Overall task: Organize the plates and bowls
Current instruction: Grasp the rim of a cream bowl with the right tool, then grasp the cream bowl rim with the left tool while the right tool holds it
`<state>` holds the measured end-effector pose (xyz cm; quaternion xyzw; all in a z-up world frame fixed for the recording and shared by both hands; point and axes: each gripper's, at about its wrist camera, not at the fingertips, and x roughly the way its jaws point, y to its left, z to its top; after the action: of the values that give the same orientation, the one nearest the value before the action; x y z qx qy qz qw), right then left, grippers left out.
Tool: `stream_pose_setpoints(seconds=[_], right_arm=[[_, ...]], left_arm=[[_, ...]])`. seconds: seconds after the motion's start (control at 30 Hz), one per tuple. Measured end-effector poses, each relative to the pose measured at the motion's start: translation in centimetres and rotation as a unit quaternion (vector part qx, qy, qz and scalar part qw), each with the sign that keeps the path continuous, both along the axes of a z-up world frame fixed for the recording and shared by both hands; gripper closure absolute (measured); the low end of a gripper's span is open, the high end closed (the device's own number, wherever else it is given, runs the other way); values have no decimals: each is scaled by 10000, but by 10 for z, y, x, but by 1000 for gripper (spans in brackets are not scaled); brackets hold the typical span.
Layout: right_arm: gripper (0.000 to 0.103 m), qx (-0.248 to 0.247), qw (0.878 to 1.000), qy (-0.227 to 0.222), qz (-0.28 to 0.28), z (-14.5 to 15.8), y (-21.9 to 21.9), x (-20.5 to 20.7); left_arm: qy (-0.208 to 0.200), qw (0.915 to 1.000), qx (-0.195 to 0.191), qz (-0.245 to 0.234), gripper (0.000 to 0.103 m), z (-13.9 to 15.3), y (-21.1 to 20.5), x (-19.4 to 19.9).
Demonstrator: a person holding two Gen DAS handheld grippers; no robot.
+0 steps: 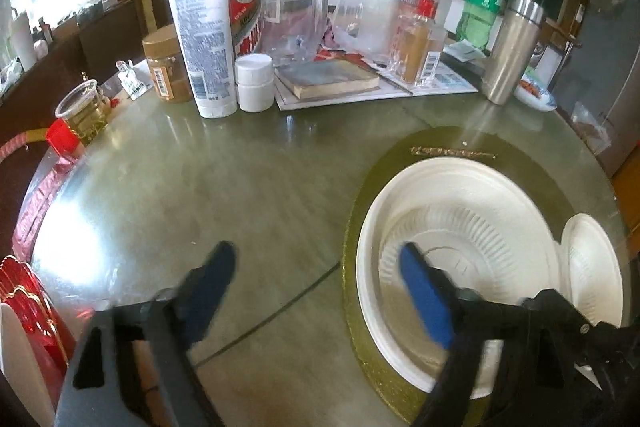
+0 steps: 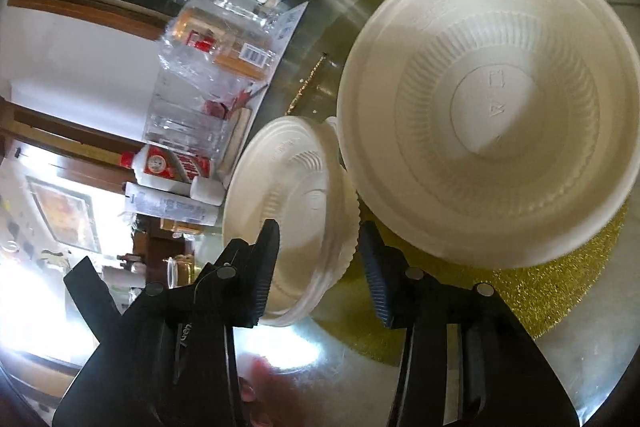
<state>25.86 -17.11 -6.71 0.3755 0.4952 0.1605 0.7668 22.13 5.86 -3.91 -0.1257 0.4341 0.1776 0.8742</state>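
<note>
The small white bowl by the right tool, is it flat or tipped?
Tipped: the small bowl shows its ribbed inside sideways, rim between the right tool's fingers.

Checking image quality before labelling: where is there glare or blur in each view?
Left wrist: window glare washes the glass table at left; the left tool is motion-blurred. Right wrist: blown-out highlight at lower left, the bowl slightly soft.

Both wrist views look steeply down, close over the table point(image 1: 240, 167), sharing the large white plate point(image 1: 500, 195).
</note>
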Motion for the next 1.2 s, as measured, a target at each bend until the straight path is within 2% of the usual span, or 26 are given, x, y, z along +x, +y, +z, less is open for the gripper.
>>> stream_pose_setpoints(seconds=[0.03,0.07,0.13,0.17,0.2,0.47,0.87,1.2], right_arm=[[80,-109,9999,-2,3,0,1,1],[84,-173,9998,-36,4,0,1,0],[85,-177,9998,-55,55,0,3,0],[86,-185,9998,-50,80,0,4,-1],[91,-181,9997,-64,128,0,6,-2],[92,-357,9989,-262,131,14,-4,-29],[92,-609,9946,-839,53,45,-27,-109],[92,-606,9944,-864,-73,44,-42,-144]], left_arm=[[75,10000,-41,-28,43,-3,0,2],[124,9999,-87,-76,56,-6,0,4],[82,9998,-87,-182,67,-6,-4,4],[87,9996,-84,-239,79,-6,-7,3],[106,9994,-111,-310,89,-5,-9,3],[-32,9984,-80,-553,89,5,-21,-24],[-454,9942,211,-955,88,31,-47,-88],[-598,9900,289,-1243,88,35,-61,-120]])
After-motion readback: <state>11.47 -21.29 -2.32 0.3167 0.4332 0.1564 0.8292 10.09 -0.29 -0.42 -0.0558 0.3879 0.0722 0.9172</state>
